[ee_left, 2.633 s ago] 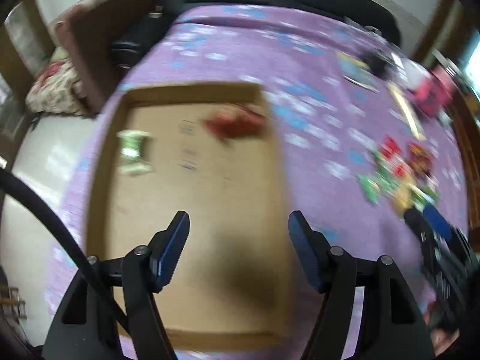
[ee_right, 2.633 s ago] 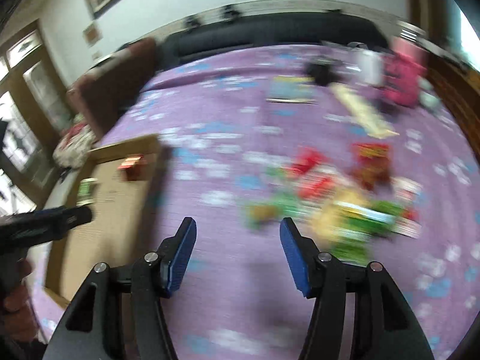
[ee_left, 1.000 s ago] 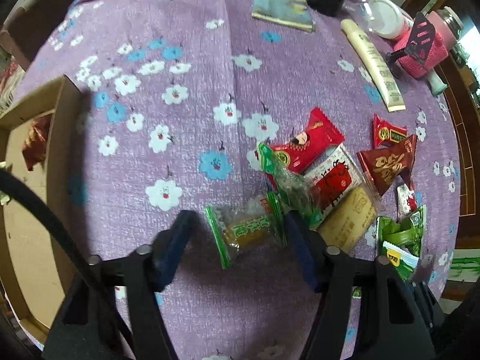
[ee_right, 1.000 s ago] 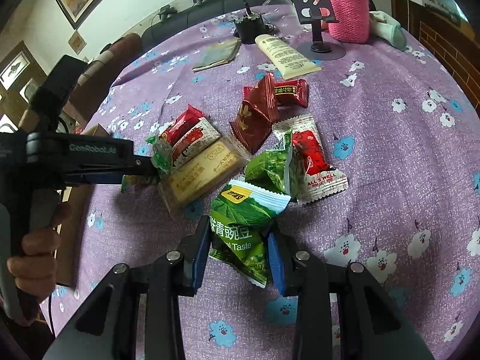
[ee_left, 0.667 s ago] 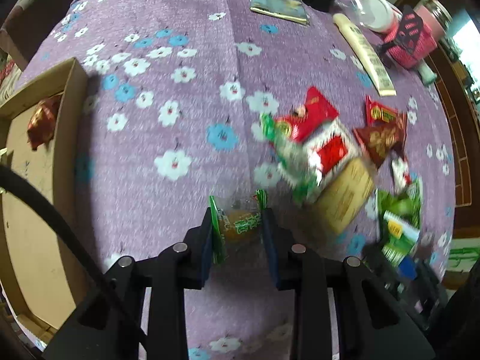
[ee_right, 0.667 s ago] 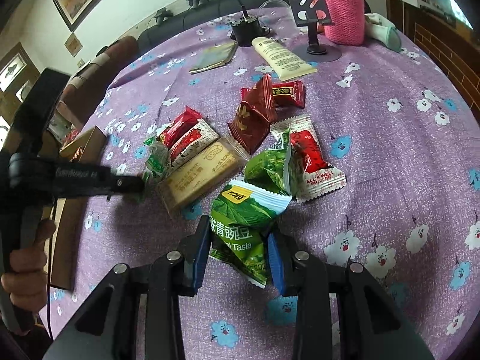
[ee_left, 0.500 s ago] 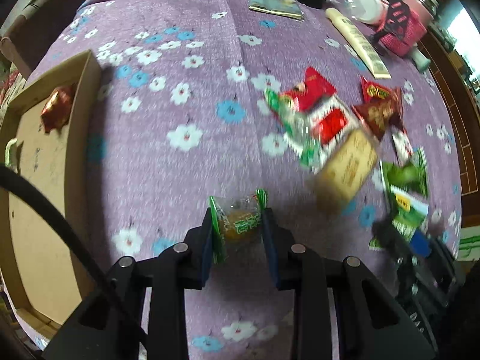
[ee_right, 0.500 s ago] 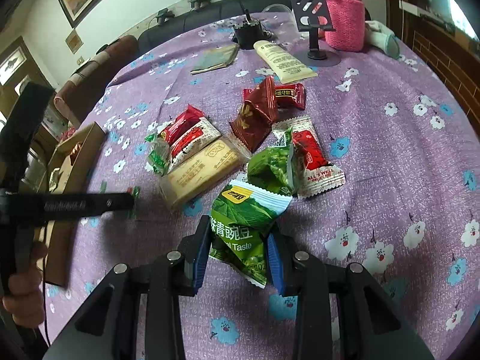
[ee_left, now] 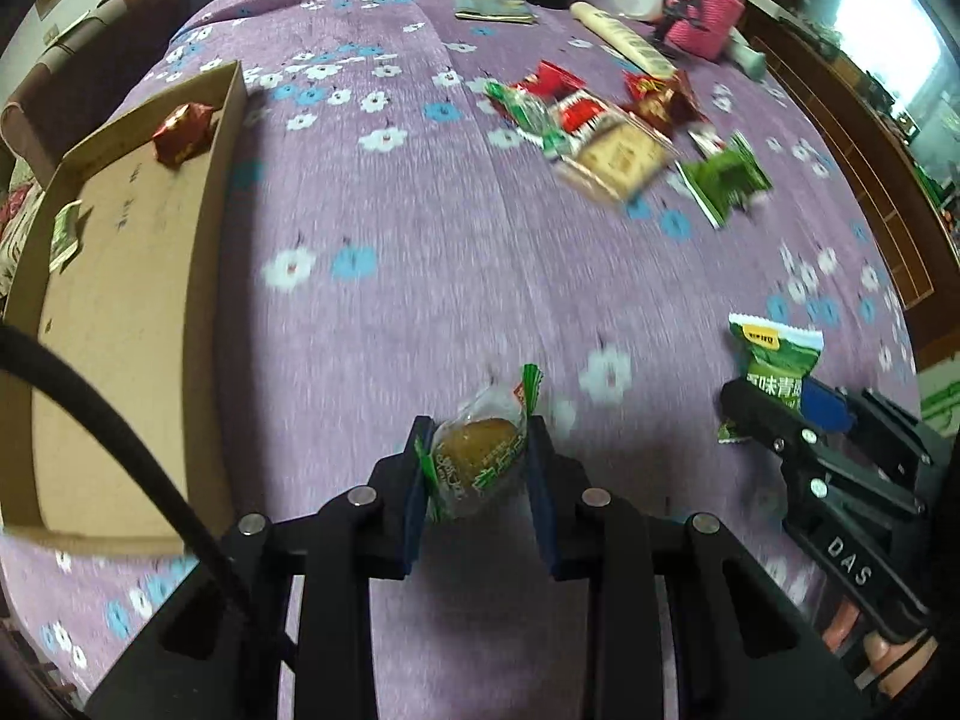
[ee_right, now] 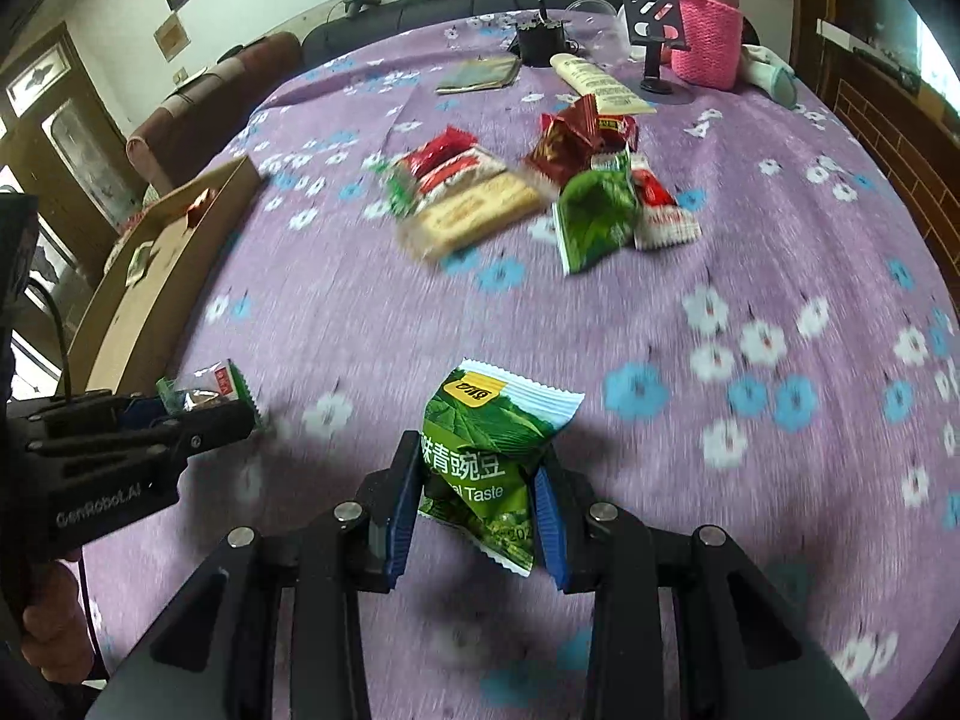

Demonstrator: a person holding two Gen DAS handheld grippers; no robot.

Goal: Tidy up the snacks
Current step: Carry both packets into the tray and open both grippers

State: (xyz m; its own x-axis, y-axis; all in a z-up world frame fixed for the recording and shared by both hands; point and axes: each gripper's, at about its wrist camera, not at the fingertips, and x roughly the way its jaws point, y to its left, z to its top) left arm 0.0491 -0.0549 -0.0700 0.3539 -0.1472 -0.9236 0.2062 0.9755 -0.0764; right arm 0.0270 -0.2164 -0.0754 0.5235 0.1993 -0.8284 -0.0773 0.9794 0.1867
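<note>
A purple cloth (ee_left: 420, 228) printed with white and blue flowers covers the surface. At its left edge lies a shallow cardboard tray (ee_left: 120, 312), holding a red wrapped snack (ee_left: 180, 131) near its far corner and a small green-and-white packet (ee_left: 63, 234) by its left wall.

Well apart from the tray, toward the far right, sits the loose snack pile (ee_right: 516, 192): red packets, a tan biscuit pack (ee_right: 468, 213), dark red wrappers (ee_right: 570, 138), a crumpled green bag (ee_right: 594, 222) and a red-and-white sachet (ee_right: 660, 210); their print is too blurred to read. Beyond them stand a pink knitted bottle sleeve (ee_right: 708, 42), a black phone stand (ee_right: 654, 30), a cream tube (ee_right: 600, 90) and a flat booklet (ee_right: 480, 75).

The right gripper (ee_right: 474, 498), whose body reads "DAS" in the left wrist view, has its jaws clamped on a green pea bag (ee_right: 486, 456), held above the cloth; the bag shows Chinese characters, a yellow logo patch and the word "Taste".

The left gripper (ee_left: 477, 468), marked "GenRobot.AI" on its side in the right wrist view, has its jaws closed on a small clear-wrapped cake (ee_left: 480, 456) with green ends and green lettering too small to read, held off the cloth, near the tray's near right corner.
</note>
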